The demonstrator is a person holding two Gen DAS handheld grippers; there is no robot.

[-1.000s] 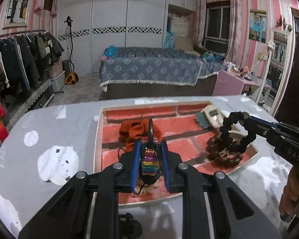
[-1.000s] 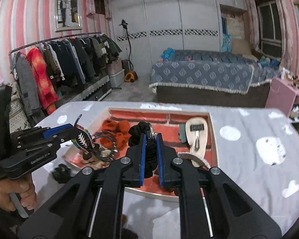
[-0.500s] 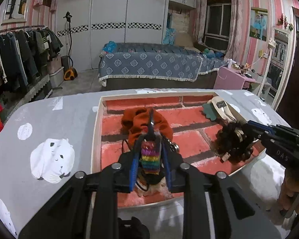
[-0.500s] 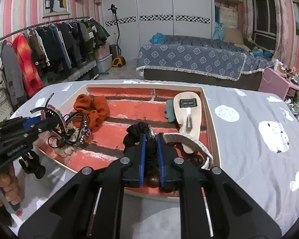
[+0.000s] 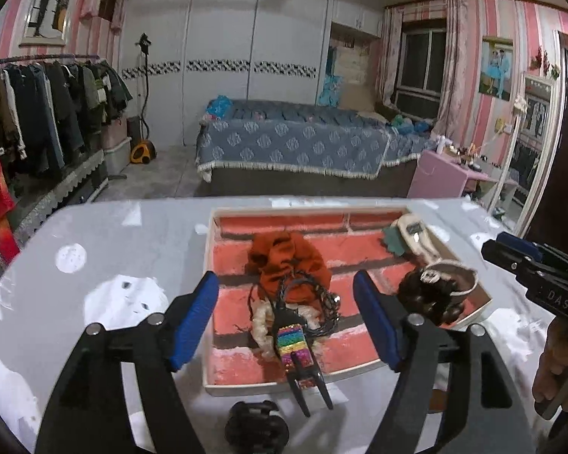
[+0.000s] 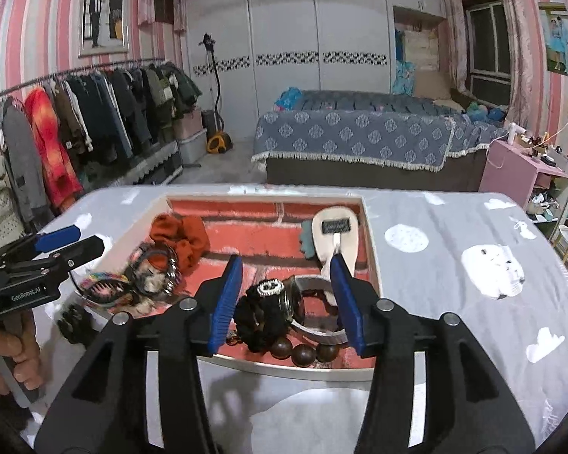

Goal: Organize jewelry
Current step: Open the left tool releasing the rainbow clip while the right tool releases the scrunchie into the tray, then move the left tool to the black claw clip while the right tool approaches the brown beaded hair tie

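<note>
1. Sitting on the desk (image 5: 106,234): 1 shallow tray (image 5: 284,387) with a white rim and a red brick-pattern floor.
2. Hovering over the tray's near-left part: left hand-held gripper (image 5: 286,325), its jaws having just been opening, now standing wide apart and gripping nothing.
3. Lying between those jaws, untouched: 1 rainbow-striped hair clip (image 5: 293,346), its black prongs overhanging the near rim, resting on a tangle of dark bracelets (image 5: 322,302) beside 1 orange scrunchie (image 5: 284,257).
4. Hovering over the near-right part: right hand-held gripper (image 6: 286,300), its jaws also having just been opening, now apart.
5. Lying between them, released: 1 black scrunchie (image 6: 259,319), touching brown wooden beads (image 6: 303,352) and 1 grey band (image 6: 318,331).
6. Lying at the far-right wall: 1 cream hair clip (image 6: 335,238).
</note>
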